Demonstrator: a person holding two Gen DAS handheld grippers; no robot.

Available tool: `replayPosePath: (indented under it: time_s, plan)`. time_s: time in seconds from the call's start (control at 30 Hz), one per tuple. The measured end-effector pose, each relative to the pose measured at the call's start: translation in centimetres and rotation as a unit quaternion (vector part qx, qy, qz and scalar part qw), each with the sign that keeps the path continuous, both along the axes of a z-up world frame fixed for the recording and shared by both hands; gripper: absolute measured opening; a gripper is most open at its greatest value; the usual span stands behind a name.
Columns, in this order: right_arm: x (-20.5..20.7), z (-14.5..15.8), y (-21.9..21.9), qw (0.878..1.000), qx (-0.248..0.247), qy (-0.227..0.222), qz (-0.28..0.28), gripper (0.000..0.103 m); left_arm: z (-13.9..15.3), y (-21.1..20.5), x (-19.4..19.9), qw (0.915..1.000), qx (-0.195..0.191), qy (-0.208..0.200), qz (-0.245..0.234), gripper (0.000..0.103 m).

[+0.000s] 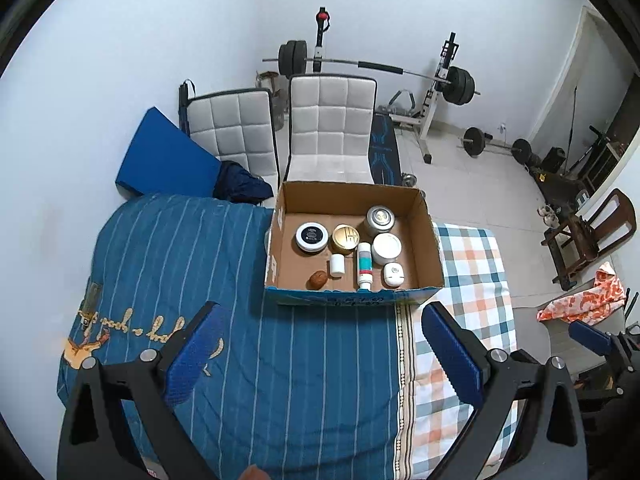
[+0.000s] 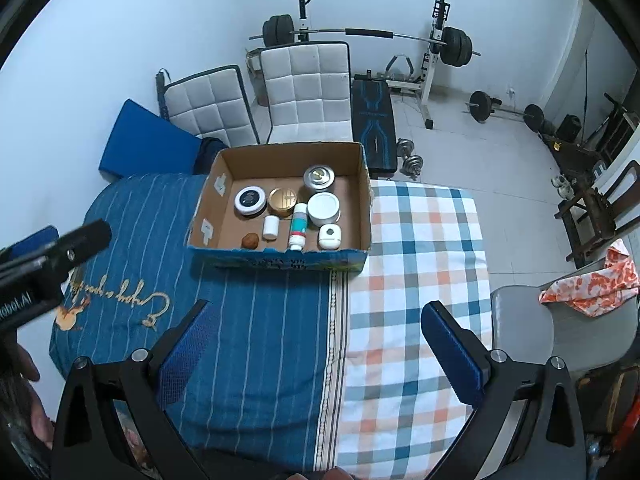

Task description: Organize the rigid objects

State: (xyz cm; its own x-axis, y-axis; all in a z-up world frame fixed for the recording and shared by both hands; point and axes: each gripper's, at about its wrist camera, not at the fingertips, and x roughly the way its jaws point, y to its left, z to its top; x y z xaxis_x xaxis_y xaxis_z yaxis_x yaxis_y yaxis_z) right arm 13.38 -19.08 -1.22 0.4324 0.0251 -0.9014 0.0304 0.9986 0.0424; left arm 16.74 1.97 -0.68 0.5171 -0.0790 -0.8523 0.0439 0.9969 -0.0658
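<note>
Both claws hang wide open and empty over the bed [image 1: 280, 360], left claw [image 1: 320, 344] and right claw [image 2: 316, 340] aimed at the cardboard box [image 1: 352, 296] at twelve o'clock, where jars, a teal-banded bottle [image 1: 364, 266] and a walnut [image 1: 317, 279] sit grouped, likely already sorted.

A: Any readable text?
B: Left gripper [image 2: 52, 264] body in the right wrist view, white letters ending "obot.AI", start cut off.
A: Blue blanket [image 2: 260, 320]?
B: Gold cursive script, upside down, illegible.
A: Cardboard box [image 1: 352, 300]?
B: Dark print on the blue front wall, too small. Jar lids, nothing legible.
</note>
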Motion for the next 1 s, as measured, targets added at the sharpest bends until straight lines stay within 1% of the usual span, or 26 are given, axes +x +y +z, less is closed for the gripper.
replayPosePath:
  time_s: [0.2, 0.47, 0.73, 1.0]
  plan:
    - [-1.8, 1.7, -0.3, 1.0, -0.008, -0.016, -0.003, 0.103, 1.2, 0.0, -2.0, 0.9997, 0.014, -0.018, 0.0, 0.101]
    - [-2.2, 3.5, -1.2, 0.999, -0.011, -0.036, -0.017, 0.103, 1.0, -0.3, -2.6, 0.9997, 0.014, -0.02, -0.004, 0.101]
    - [-1.3, 3.8, -1.7, 0.998, -0.011, -0.048, -0.031, 0.103, 0.9, -0.5, -2.4, 0.999, 0.023, -0.036, 0.009, 0.103]
    - [-1.1, 3.9, -2.0, 0.998, -0.019, -0.056, -0.036, 0.103, 1.3, -0.6, -2.2, 0.9986, 0.018, -0.048, 0.01, 0.103]
